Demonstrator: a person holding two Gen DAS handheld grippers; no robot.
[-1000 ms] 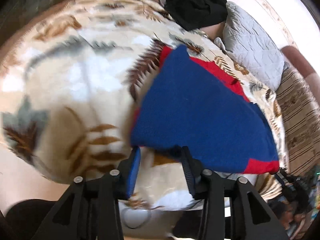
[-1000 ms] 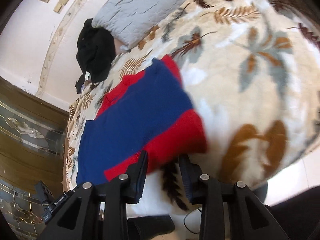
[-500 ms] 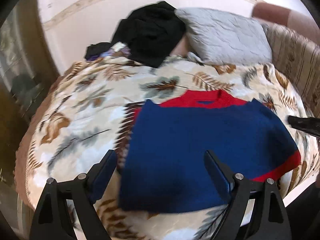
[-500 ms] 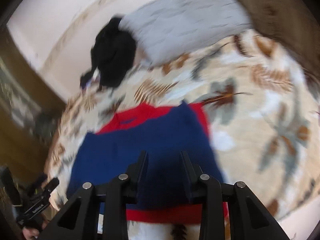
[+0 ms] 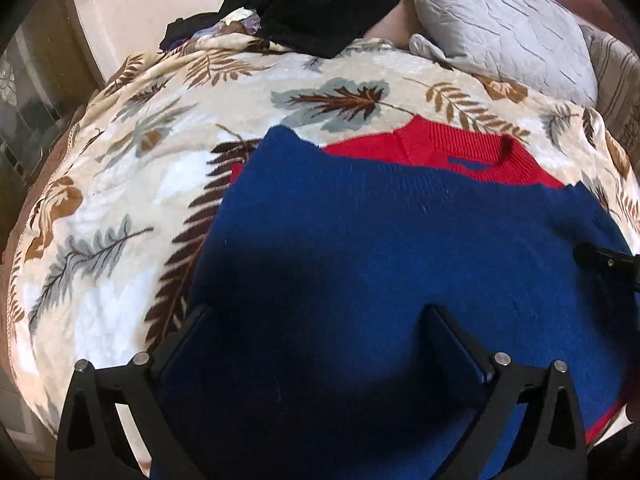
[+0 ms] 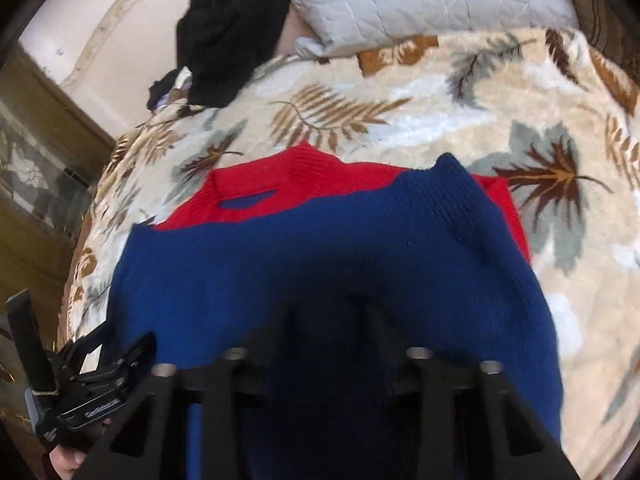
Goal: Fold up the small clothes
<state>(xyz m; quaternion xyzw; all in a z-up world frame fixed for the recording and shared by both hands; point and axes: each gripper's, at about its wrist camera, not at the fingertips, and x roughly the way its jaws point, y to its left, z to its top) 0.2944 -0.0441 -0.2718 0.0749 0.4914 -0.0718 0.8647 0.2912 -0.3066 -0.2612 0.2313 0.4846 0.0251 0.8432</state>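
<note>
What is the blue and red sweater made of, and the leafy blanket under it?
The sweater looks like knitted yarn, maybe wool or acrylic: rows of little stitches and a ribbed red collar show, with a matte finish. The blanket looks like soft plush fleece: its surface is fuzzy with a slight sheen. The exact fibres cannot be told.

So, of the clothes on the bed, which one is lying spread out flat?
The blue and red sweater, flat on the leaf blanket. The black clothes sit bunched in a heap by the pillow.
</note>
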